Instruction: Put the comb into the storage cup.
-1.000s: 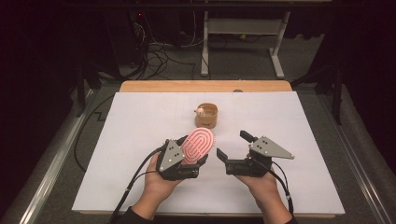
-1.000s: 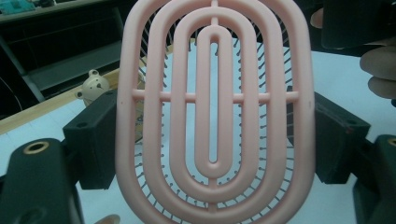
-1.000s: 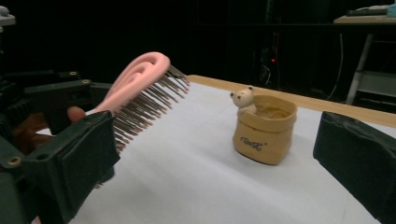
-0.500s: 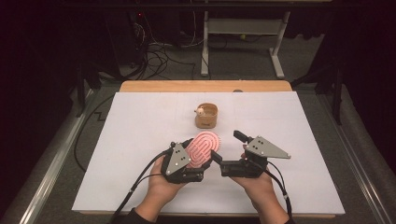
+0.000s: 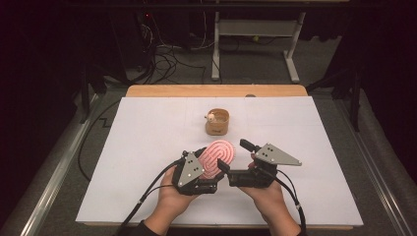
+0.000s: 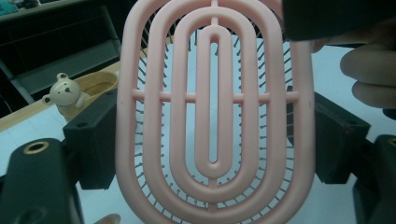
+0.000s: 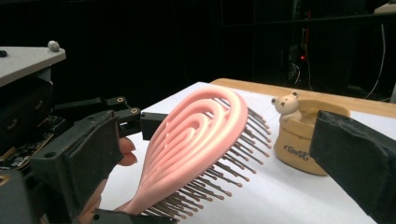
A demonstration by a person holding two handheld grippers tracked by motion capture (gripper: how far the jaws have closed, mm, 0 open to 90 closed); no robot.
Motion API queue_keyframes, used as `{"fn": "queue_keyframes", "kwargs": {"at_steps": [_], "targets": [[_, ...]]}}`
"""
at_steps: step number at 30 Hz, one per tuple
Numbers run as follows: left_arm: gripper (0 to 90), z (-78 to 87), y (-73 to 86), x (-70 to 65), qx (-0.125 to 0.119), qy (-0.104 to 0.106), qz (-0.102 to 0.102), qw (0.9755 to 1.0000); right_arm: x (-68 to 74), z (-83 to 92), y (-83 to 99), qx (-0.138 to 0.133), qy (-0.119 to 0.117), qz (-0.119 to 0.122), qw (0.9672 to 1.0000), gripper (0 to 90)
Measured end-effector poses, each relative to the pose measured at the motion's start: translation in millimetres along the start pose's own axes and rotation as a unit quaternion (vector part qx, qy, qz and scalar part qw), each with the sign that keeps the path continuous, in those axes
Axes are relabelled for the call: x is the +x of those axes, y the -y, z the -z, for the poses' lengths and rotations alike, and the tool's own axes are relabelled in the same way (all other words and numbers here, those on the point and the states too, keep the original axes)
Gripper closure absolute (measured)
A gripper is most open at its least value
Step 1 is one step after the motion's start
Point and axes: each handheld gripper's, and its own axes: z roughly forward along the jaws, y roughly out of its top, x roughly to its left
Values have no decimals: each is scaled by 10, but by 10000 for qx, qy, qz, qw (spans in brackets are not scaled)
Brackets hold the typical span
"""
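Right gripper (image 5: 235, 162): jaws stand apart, nothing between them. In the high view it sits at the near middle of the white table (image 5: 147, 147), turned toward the person's left, its jaw tips just beside the pink brush (image 5: 219, 157). In the right gripper view the brush head rises between the two black jaws without touching either; whether the near jaw grazes the bristles cannot be told.

Left gripper (image 5: 209, 164): clamped on the pink brush. In the left gripper view its jaws press in on the two side edges of the oval head, whose slotted back faces the camera.

Brush position: held above the table, tilted, long axis running from the left gripper up and away toward the far side, bristles turned to the person's right and downward. The brush lies directly to the left of the right gripper, so that gripper is the nearer free one.

Judgement: a handover or a second grip turns on the right jaws closing across the head's thickness, back to bristle side.

Beyond: a small wooden cup with a bear figure (image 5: 217, 121) stands well apart, farther up the table.
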Motion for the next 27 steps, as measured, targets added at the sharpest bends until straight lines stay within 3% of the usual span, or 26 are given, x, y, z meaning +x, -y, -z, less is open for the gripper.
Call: {"fn": "queue_keyframes", "kwargs": {"at_steps": [13,17,22,27], "targets": [[181,-6,7,-4,3,-43,-47,10000,-41,-57,52,255,-196,-375,9988,189],[181,-20,11,-57,25,-98,-210,9997,-30,-54,53,305,-277,-502,9979,259],[181,-25,7,-82,19,-82,-219,9997,-43,-59,69,391,-342,-747,9959,307],[181,-27,11,-86,24,-79,-226,9997,-46,-68,80,434,-348,-812,9951,327]]}}
